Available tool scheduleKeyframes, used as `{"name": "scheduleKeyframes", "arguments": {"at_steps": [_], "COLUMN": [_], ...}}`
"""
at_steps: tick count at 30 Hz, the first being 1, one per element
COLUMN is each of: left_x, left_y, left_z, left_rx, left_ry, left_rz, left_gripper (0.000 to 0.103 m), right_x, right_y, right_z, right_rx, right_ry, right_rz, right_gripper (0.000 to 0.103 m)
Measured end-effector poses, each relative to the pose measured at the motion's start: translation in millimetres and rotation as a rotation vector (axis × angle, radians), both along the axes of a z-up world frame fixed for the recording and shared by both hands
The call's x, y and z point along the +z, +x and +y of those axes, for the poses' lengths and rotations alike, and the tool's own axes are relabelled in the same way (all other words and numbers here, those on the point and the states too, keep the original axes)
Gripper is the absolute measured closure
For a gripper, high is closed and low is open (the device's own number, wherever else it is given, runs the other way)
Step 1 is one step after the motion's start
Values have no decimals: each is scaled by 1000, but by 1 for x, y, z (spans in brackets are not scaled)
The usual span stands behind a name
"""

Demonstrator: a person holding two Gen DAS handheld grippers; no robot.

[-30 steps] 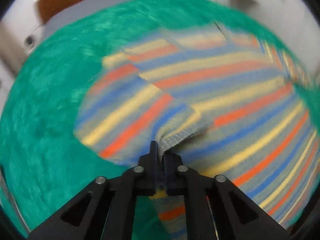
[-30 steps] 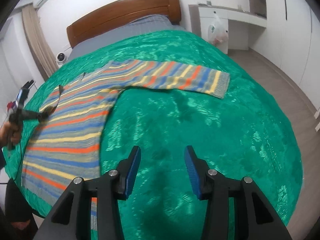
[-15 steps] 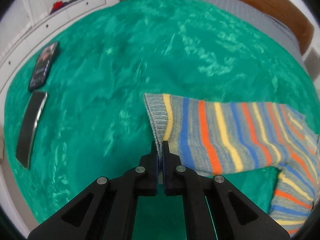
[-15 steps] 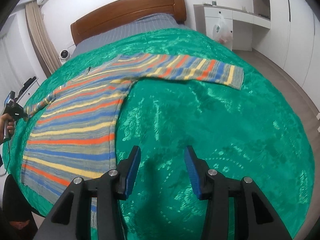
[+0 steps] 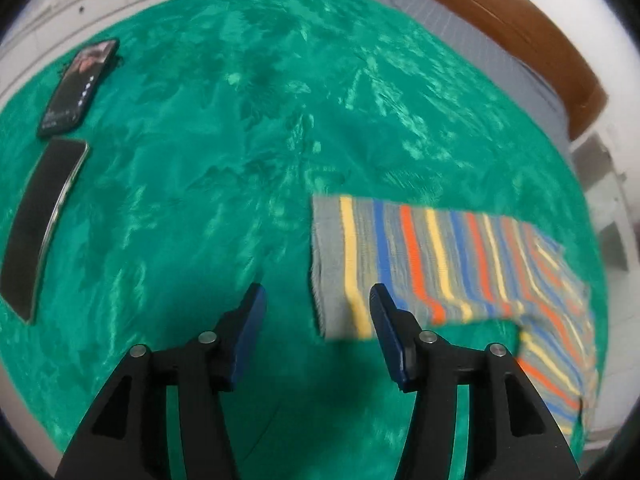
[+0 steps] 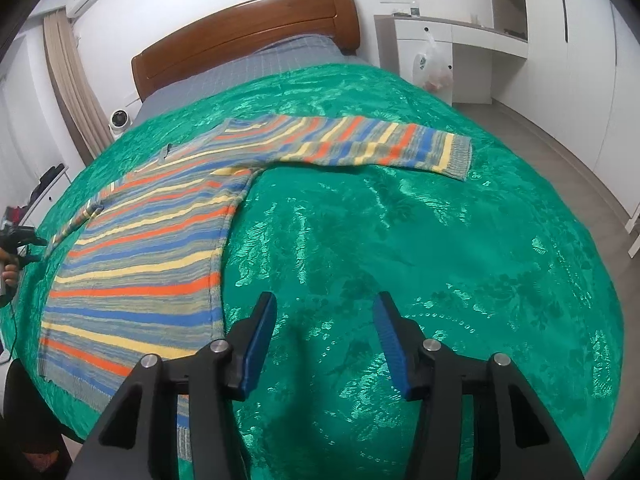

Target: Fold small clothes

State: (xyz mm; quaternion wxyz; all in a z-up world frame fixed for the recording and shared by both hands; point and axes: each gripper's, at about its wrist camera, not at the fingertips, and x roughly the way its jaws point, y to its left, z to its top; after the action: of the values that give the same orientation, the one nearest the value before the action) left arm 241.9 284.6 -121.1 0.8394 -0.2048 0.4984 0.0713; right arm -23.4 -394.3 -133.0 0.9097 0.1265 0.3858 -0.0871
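A striped knit sweater (image 6: 152, 248) lies flat on the green blanket (image 6: 400, 240), one sleeve (image 6: 360, 144) stretched out to the right. Its other sleeve (image 5: 440, 264) lies spread out in the left wrist view, grey cuff (image 5: 330, 272) towards me. My left gripper (image 5: 318, 300) hovers over the cuff's near corner; its jaws are opening and the pads do not press on the cloth. It also shows at the far left as the left gripper (image 6: 38, 250). My right gripper (image 6: 326, 308) stands open over bare blanket, beside the sweater's hem, with nothing between its fingers.
Two dark phones (image 5: 80, 84) (image 5: 40, 220) lie on the blanket left of the sleeve. A wooden headboard (image 6: 248, 28) and grey sheet are at the far end. A white desk (image 6: 440, 40) with a plastic bag (image 6: 434, 68) stands at the right.
My left gripper carried the sleeve cuff out sideways from over the sweater body, laid it on the blanket and let go as its jaws opened. The right gripper stayed put.
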Motion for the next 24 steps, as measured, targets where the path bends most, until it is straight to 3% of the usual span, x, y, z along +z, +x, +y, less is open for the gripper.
{"name": "scheduleKeyframes", "arguments": {"at_steps": [4,7,9,10,12,17,24], "left_x": [-13,-21,-26,-31,-31,-13,-25], "left_y": [-5,4,12,19,20,12,25], "left_z": [-17,-30,-30,-27,-23,-13,-12], "left_rx": [-130,-146,-109,-81,-31,18,40], "left_ry": [45,35,-16,-69,-103,-61,36], "left_rz": [33,-5,-36,-40,-49,-52,78], "left_gripper": [48,48,73,93,95,96,95], "right_x": [-3,-6,-7,-8,-8,-7,-12], "right_y": [3,7,9,10,10,10,12], "right_z": [2,8,15,18,24,24,18], "right_rx": [3,20,38,45,60,54,33], "right_ry": [0,-12,-37,-51,-79,-88,-75], "right_rz": [7,20,22,25,31,24,41], "right_gripper": [52,53,53,53,53,53,53]}}
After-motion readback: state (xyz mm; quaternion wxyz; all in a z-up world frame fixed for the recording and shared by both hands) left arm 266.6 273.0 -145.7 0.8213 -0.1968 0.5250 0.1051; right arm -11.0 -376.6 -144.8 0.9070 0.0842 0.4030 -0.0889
